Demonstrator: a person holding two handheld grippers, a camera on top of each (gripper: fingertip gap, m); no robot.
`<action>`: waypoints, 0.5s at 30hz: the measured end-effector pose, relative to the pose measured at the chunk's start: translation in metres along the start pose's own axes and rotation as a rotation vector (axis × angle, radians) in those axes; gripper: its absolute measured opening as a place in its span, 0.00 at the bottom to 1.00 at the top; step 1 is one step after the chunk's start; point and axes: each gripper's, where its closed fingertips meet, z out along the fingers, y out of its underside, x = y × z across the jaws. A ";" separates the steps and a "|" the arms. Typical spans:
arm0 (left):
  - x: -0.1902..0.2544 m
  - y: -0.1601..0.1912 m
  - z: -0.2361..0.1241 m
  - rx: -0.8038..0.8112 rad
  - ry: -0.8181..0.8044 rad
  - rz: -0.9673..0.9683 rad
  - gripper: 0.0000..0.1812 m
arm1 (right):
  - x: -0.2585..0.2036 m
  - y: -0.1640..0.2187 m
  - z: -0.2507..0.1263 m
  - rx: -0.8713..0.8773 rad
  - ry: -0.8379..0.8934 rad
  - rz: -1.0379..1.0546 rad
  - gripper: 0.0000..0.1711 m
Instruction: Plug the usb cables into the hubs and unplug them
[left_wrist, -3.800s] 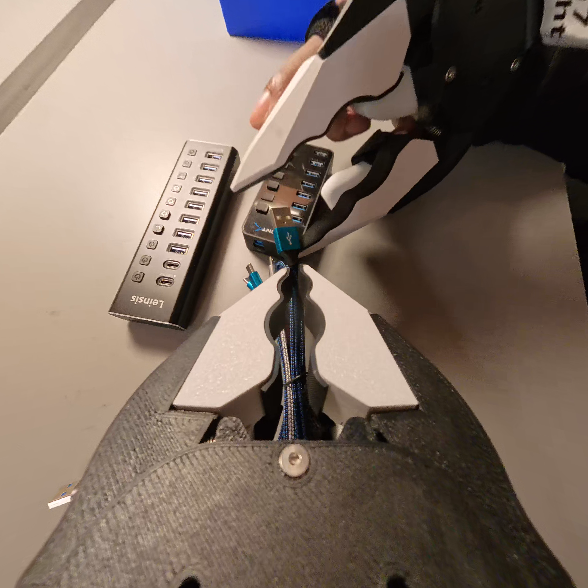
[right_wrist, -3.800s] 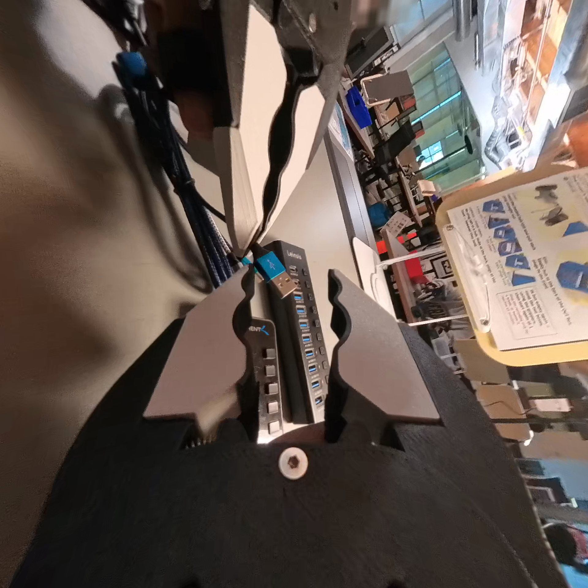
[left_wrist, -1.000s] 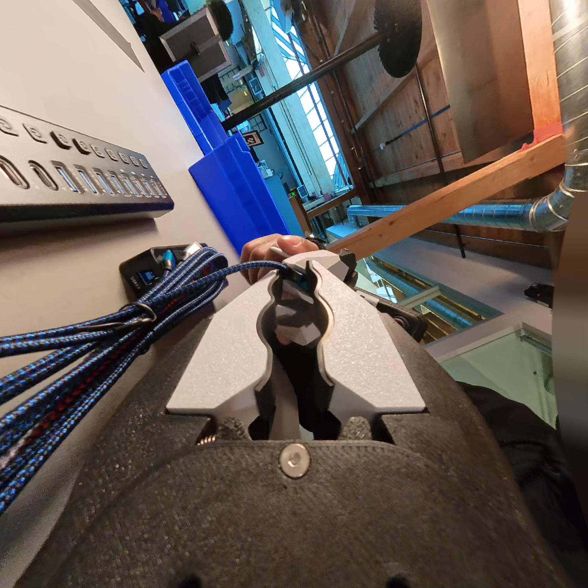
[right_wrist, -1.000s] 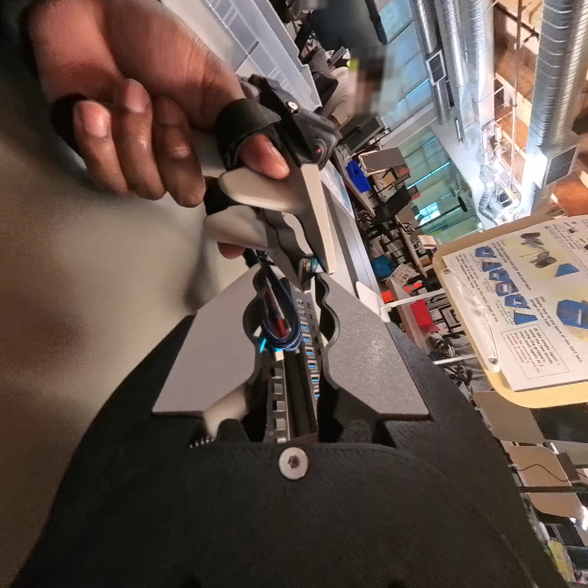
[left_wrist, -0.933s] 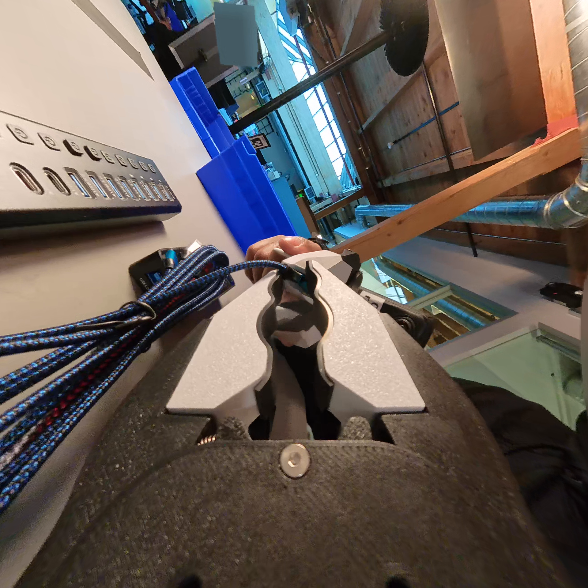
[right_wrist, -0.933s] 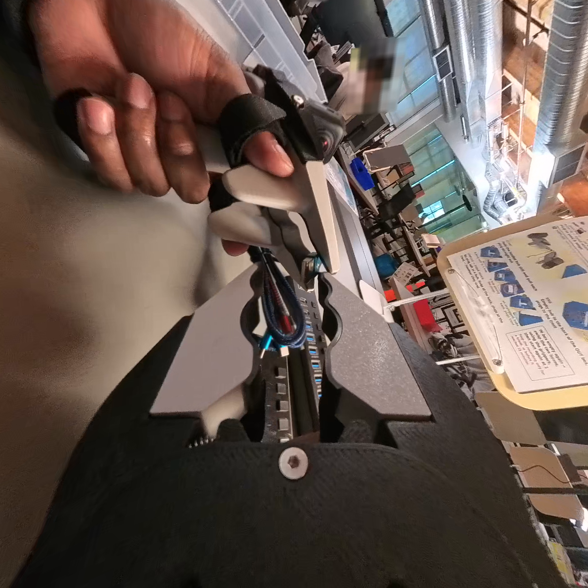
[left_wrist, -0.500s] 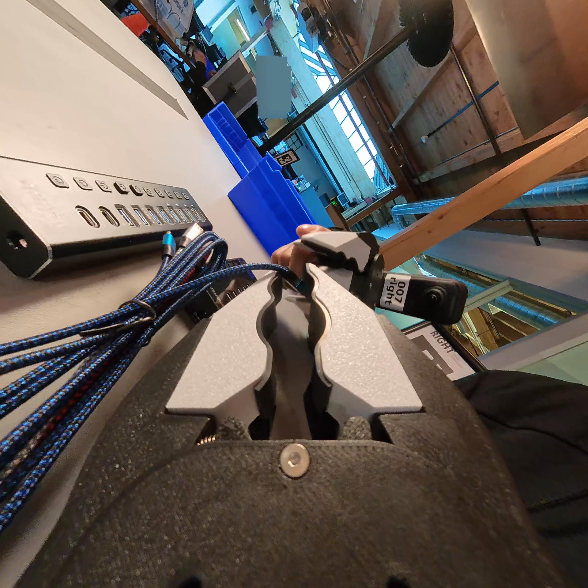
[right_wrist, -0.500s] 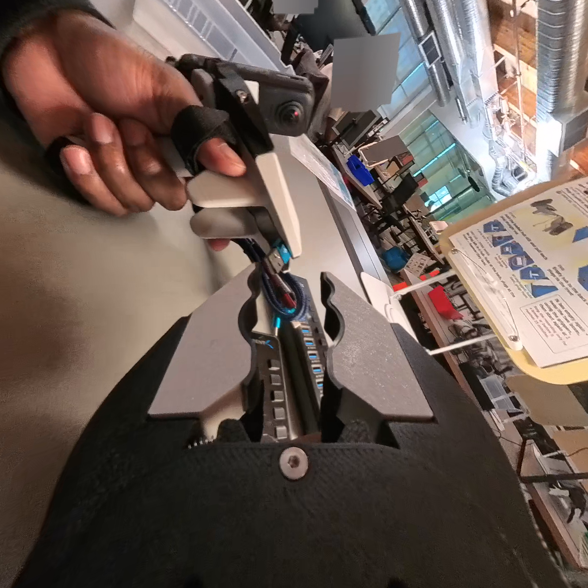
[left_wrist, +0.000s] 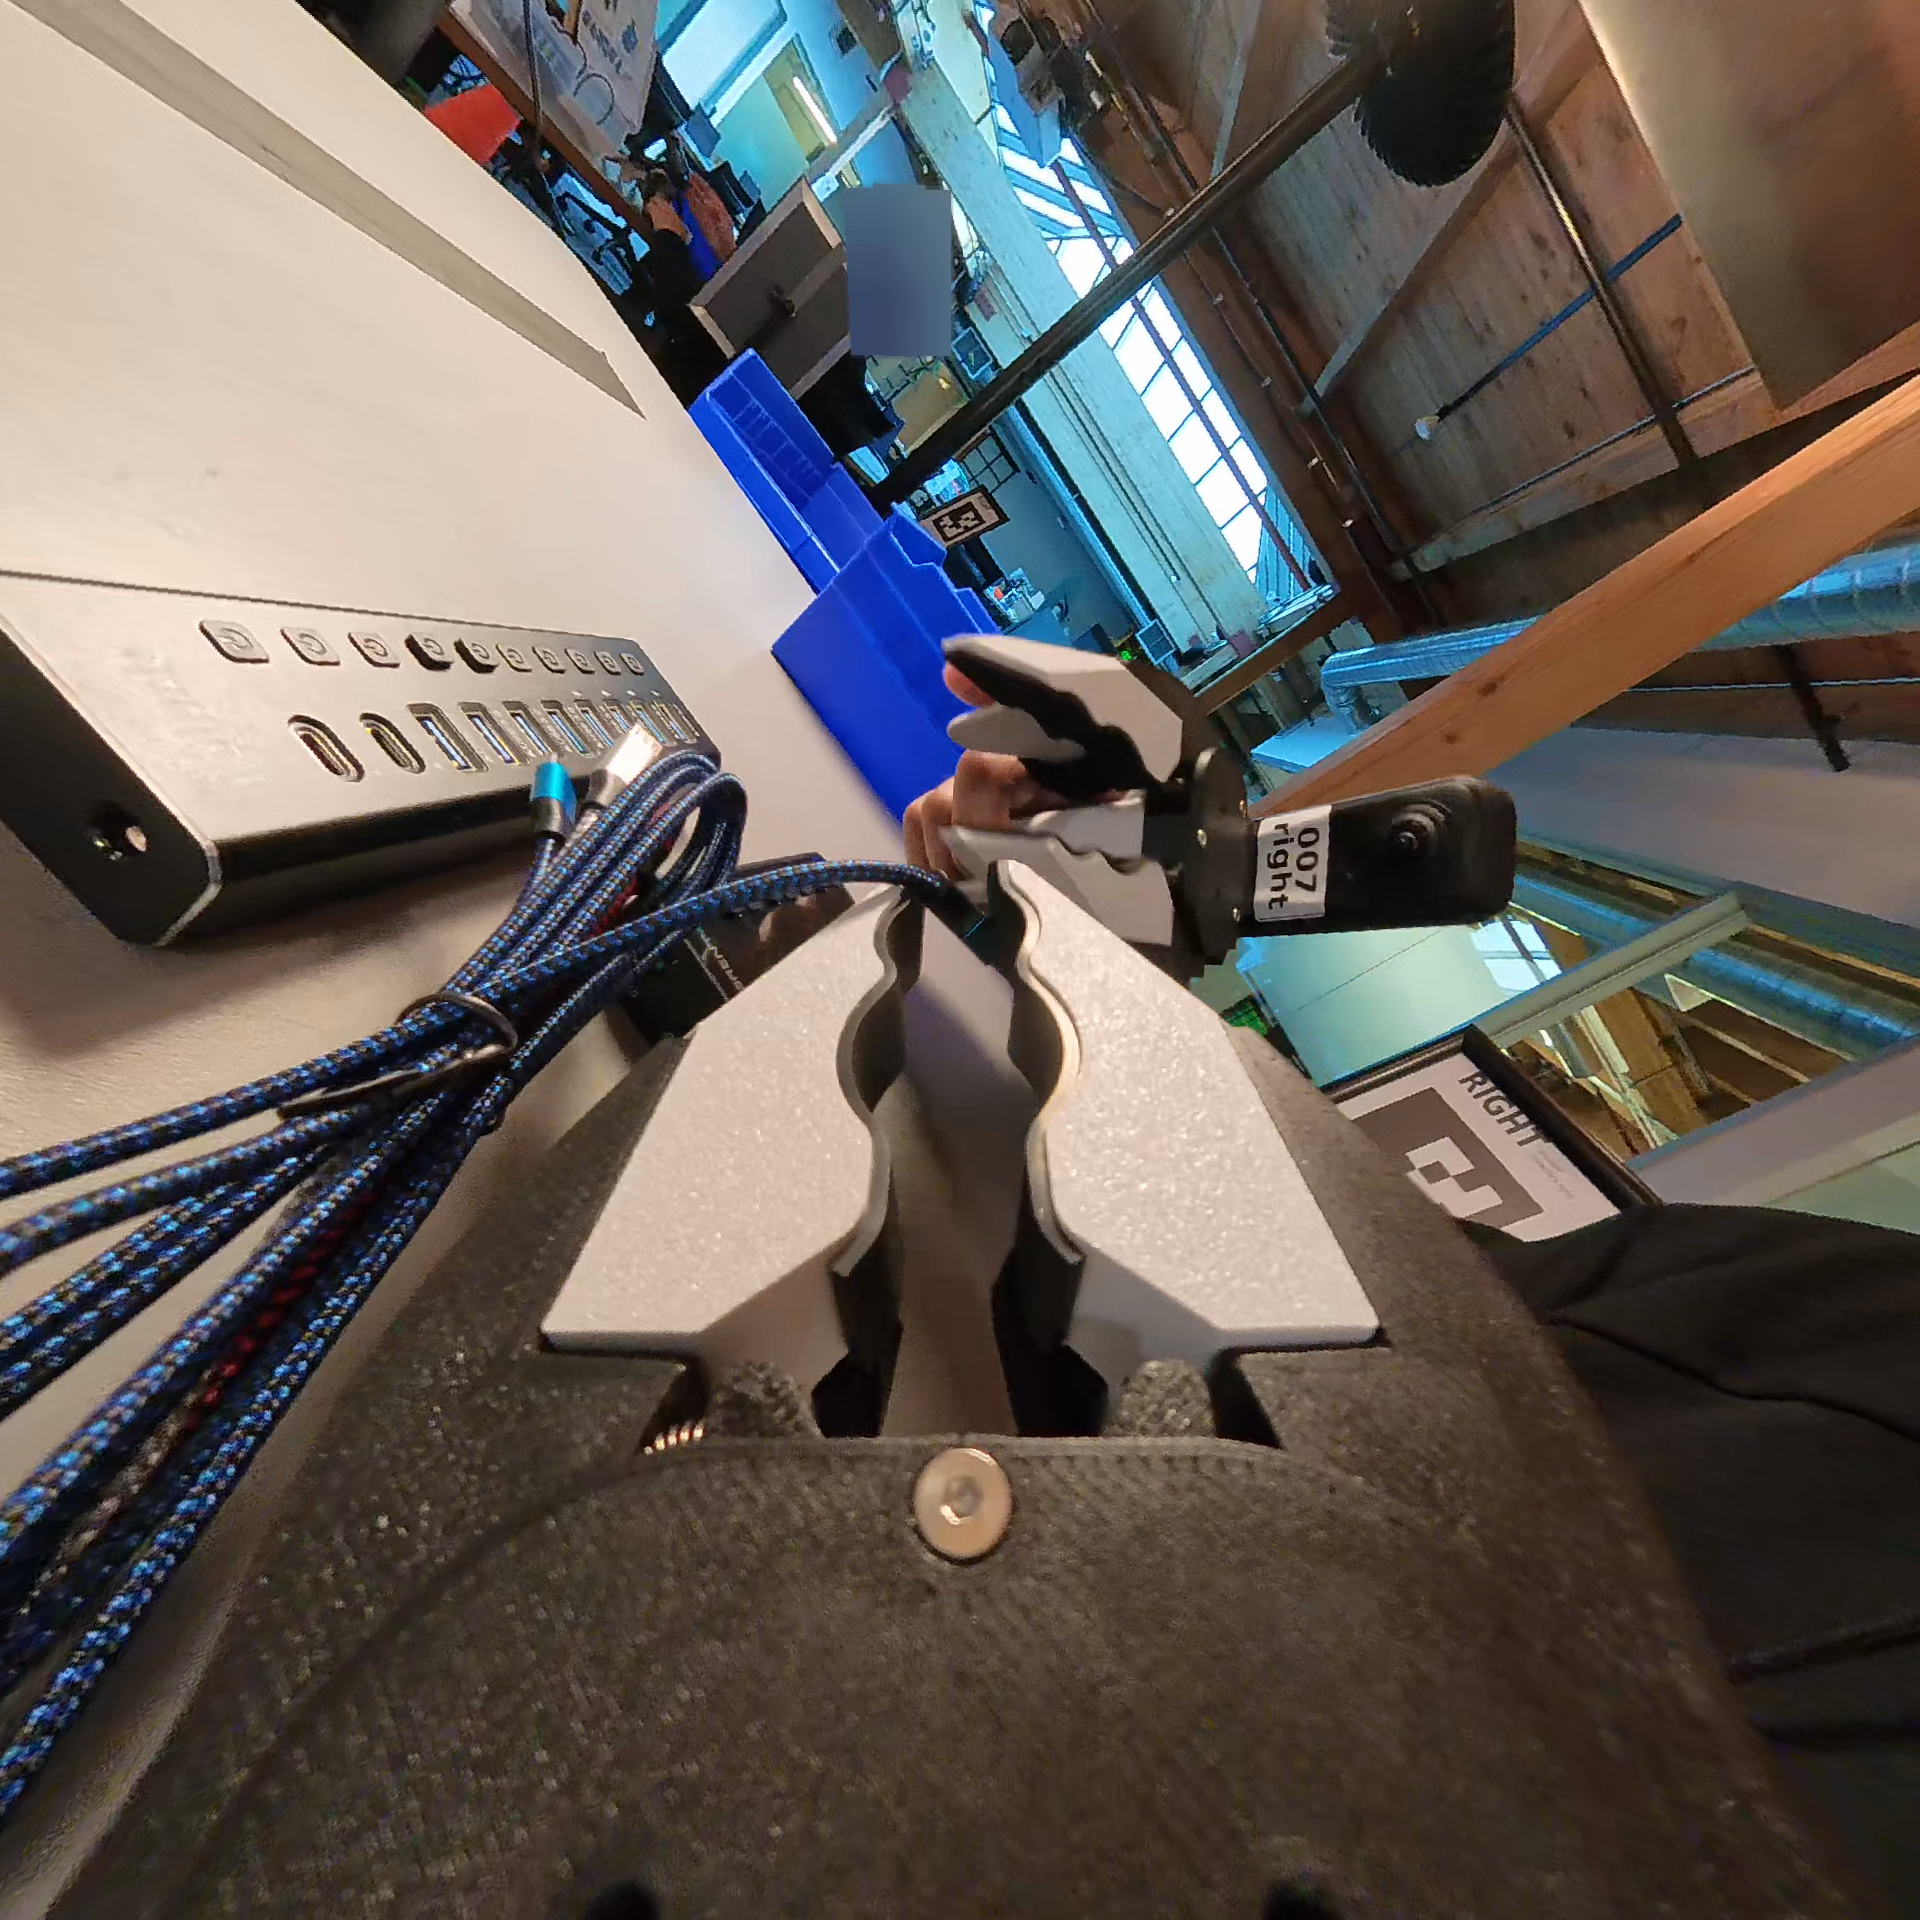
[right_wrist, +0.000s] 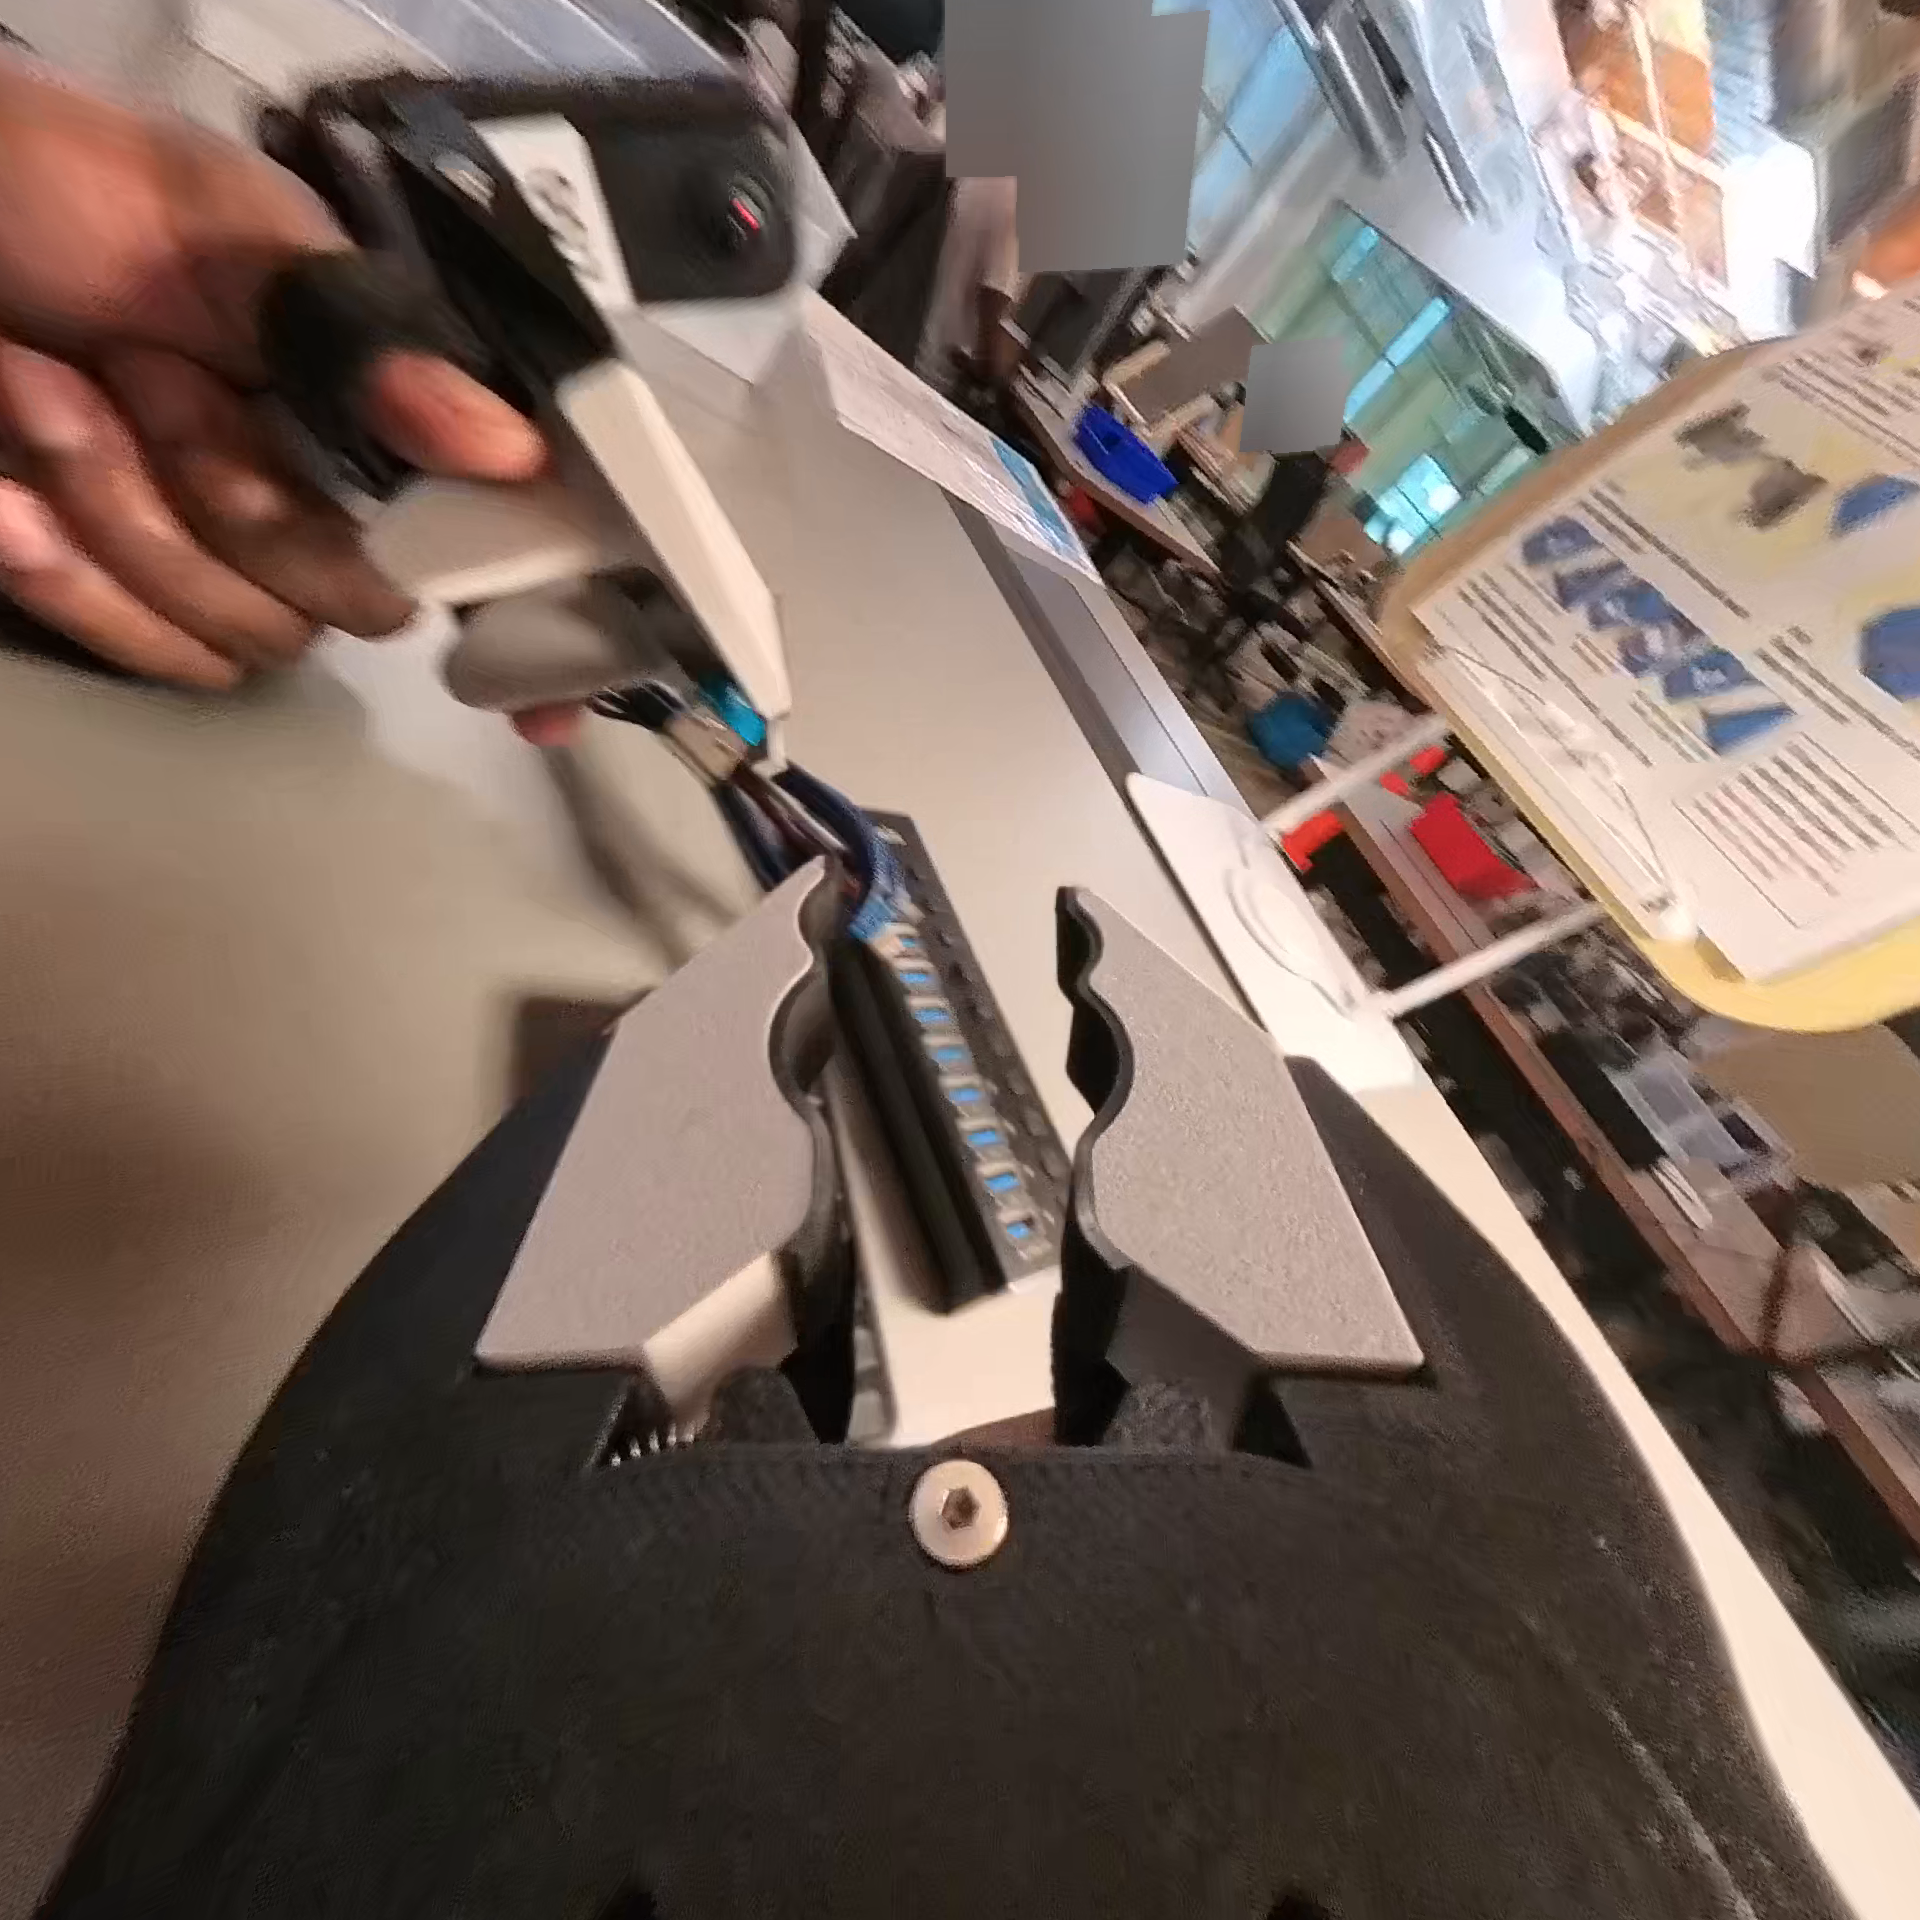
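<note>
A person's left gripper (left_wrist: 966, 914) pinches the plug end of one blue braided cable (left_wrist: 810, 878) between its fingertips, the two grey fingers (left_wrist: 748, 1143) drawn close with only a narrow slot between them further back. The cable runs from the tips back to a bundle of blue braided cables (left_wrist: 312, 1164), tied with a thin loop and lying on the pale grey table (left_wrist: 312, 343). Two free plugs from the bundle, one with a light blue collar (left_wrist: 551, 795) and one silver (left_wrist: 634, 750), lie just beside the port side of a long black hub (left_wrist: 260, 748), not inserted. A second, smaller black hub (left_wrist: 717, 966) sits partly hidden behind the left gripper's finger. The right gripper (right_wrist: 940, 914), seen in its own blurred view, has its fingers (right_wrist: 1216, 1122) spread apart around nothing, with the long hub (right_wrist: 956, 1101) showing through the gap below. In the left view that gripper (left_wrist: 971, 790) hangs just beyond the held plug, with a hand (left_wrist: 951, 821) behind it. Blue bins (left_wrist: 862, 613) stand at the table's far edge, and an illustrated sheet on a stand (right_wrist: 1704, 644) rises to the right.
</note>
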 end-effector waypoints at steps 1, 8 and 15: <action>0.000 -0.001 0.000 0.001 -0.005 0.009 0.08 | 0.011 0.010 0.001 -0.041 0.054 0.000 0.25; 0.002 -0.015 -0.006 0.033 -0.048 0.119 0.08 | 0.057 0.077 -0.005 -0.210 0.186 0.254 0.25; 0.005 -0.051 -0.021 0.113 -0.112 0.287 0.08 | 0.060 0.100 -0.007 -0.252 0.120 0.415 0.34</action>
